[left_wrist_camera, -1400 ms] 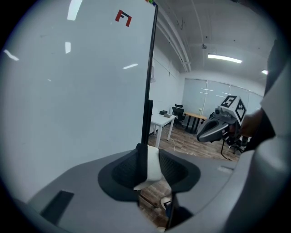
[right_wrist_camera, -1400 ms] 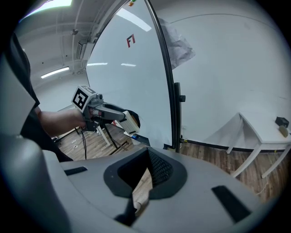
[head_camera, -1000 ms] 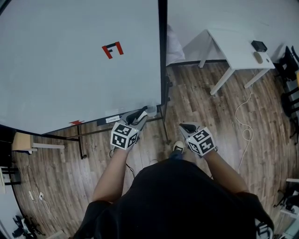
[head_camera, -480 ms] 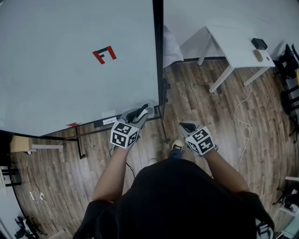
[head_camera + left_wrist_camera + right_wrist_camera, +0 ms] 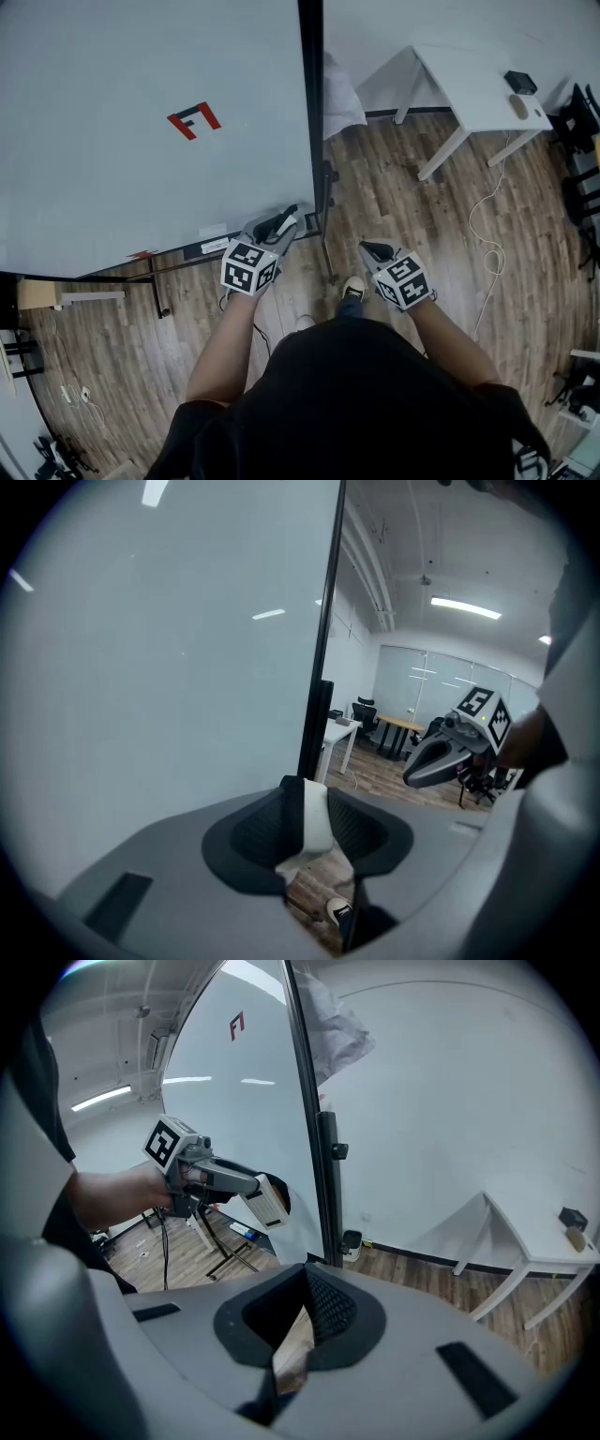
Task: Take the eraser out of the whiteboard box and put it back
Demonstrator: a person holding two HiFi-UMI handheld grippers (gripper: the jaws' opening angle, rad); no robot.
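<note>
Clamping the white rectangular eraser (image 5: pixel 316 816) between its pads, your left claw (image 5: pixel 284 222) sits at the lower corner of the large white whiteboard (image 5: pixel 112 187); your right claw (image 5: pixel 378 250), jaws together, hangs empty beside it.

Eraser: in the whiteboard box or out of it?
Out. The left gripper is shut on the eraser, holding it in mid-air by the whiteboard.

The whiteboard (image 5: pixel 141 141) stands left, with the left tool (image 5: pixel 285 219), eraser (image 5: pixel 267 1201) in it, at its lower right corner. The right tool (image 5: pixel 373 249) is right of it over the floor (image 5: pixel 422 225); the table (image 5: pixel 459 84) stands behind.
</note>
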